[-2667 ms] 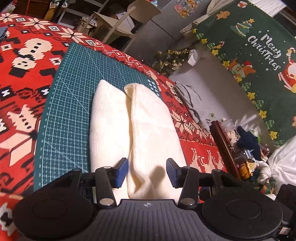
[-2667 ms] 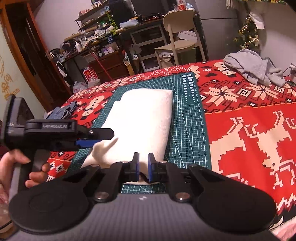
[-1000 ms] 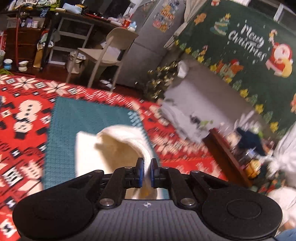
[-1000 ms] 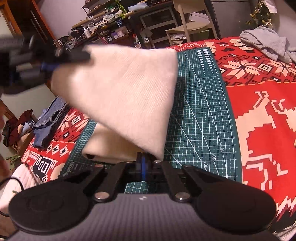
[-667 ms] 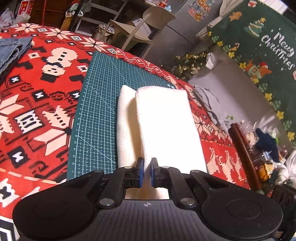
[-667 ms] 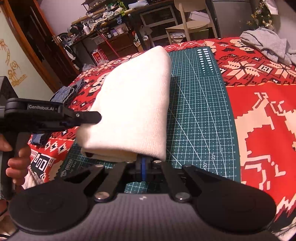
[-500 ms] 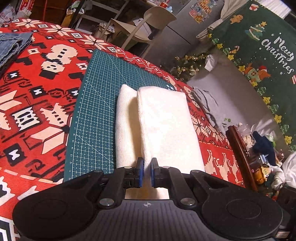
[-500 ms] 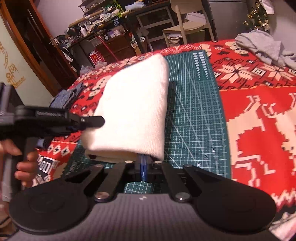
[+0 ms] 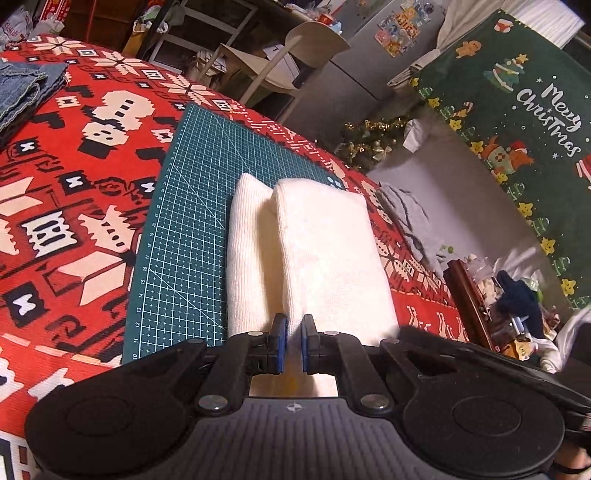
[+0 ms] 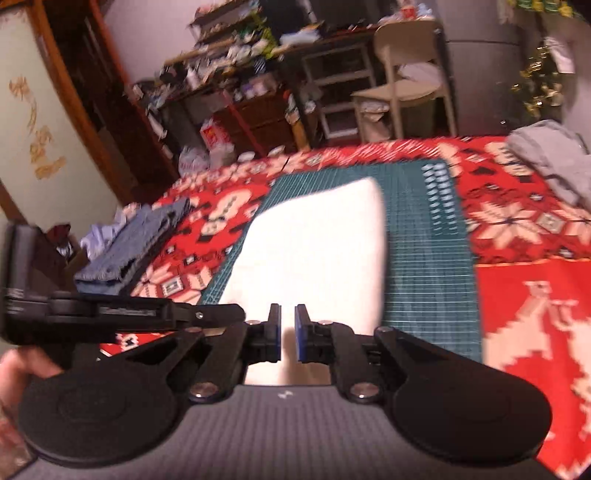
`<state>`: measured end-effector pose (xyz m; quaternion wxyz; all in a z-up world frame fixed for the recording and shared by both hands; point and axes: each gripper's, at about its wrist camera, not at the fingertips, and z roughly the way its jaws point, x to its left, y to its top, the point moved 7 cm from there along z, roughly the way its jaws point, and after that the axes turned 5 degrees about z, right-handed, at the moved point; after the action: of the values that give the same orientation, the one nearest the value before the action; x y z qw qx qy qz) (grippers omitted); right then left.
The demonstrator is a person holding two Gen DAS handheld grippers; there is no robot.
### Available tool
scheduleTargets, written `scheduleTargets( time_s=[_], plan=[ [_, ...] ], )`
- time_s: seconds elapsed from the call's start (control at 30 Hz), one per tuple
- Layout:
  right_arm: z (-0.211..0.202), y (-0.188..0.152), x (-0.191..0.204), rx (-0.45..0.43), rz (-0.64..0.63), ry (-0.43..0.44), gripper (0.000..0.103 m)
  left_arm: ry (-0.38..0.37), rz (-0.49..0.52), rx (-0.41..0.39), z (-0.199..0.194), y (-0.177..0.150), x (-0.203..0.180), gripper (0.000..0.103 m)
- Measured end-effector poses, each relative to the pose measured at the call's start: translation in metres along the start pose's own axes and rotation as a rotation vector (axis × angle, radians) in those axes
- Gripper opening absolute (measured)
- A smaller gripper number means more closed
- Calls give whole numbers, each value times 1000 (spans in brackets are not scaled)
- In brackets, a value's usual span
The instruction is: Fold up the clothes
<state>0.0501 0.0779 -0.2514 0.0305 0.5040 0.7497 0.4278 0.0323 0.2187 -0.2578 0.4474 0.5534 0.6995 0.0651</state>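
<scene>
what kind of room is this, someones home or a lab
Most likely a lived-in home at Christmas: a Merry Christmas hanging, a fridge with magnets and cluttered shelves behind the red patterned cloth.

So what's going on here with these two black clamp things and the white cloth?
A person is folding a white garment on a green cutting mat, with a gripper in each hand. The fold is laid over. The left gripper pinches the near edge, while the right gripper has just been opening, its pads apart above the cloth.
</scene>
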Motion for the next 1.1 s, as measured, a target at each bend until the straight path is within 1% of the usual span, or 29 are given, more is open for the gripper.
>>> scheduleTargets(
  time_s=[0.1, 0.23, 0.27, 0.3, 0.33, 0.37, 0.43, 0.47, 0.5, 0.57, 0.67, 0.77, 0.8, 0.83, 0.87, 0.9, 0.93, 0.97, 1.1],
  plan=[
    [21, -6, -4, 38, 19, 6, 9, -21, -25, 10, 1, 0, 7, 9],
    [24, -11, -9, 41, 4, 8, 7, -55, -85, -5, 0, 12, 18, 10],
    [24, -11, -10, 43, 4, 10, 6, -64, -94, -18, 0, 17, 21, 14],
    [24, -11, -11, 45, 13, 16, 6, -72, -103, -30, 0, 23, 23, 23],
    [24, -11, -12, 48, 21, 21, 6, -90, -113, -38, 2, 29, 25, 28],
    [24, -11, -12, 49, 25, 23, 6, -114, -121, -42, 5, 37, 26, 32],
    [25, -12, -13, 51, 34, 28, 6, -168, -141, -43, 16, 54, 30, 33],
    [25, -12, -14, 52, 41, 31, 6, -198, -154, -37, 23, 62, 33, 35],
    [25, -12, -15, 53, 47, 34, 6, -239, -185, -14, 32, 68, 36, 37],
    [25, -12, -16, 59, 62, 42, 6, -330, -270, 46, 52, 77, 42, 37],
    [26, -12, -19, 68, 88, 55, 6, -414, -380, 103, 76, 85, 50, 37],
    [28, -11, -20, 67, 101, 60, 6, -499, -481, 119, 87, 90, 52, 36],
    [29, -12, -20, 66, 104, 60, 6, -521, -504, 112, 88, 91, 51, 35],
    [30, -12, -20, 67, 106, 60, 5, -538, -523, 101, 87, 92, 51, 31],
    [30, -12, -20, 68, 109, 59, 5, -520, -511, 87, 86, 93, 49, 18],
    [31, -13, -19, 69, 112, 59, 4, -468, -454, 72, 82, 93, 45, 6],
    [32, -14, -20, 72, 113, 58, 3, -408, -384, 59, 78, 94, 41, 4],
    [33, -14, -20, 73, 114, 59, 3, -350, -310, 38, 72, 94, 37, 6],
    [35, -13, -24, 76, 115, 65, 2, -114, 20, -78, 43, 89, 12, 5]
  ],
)
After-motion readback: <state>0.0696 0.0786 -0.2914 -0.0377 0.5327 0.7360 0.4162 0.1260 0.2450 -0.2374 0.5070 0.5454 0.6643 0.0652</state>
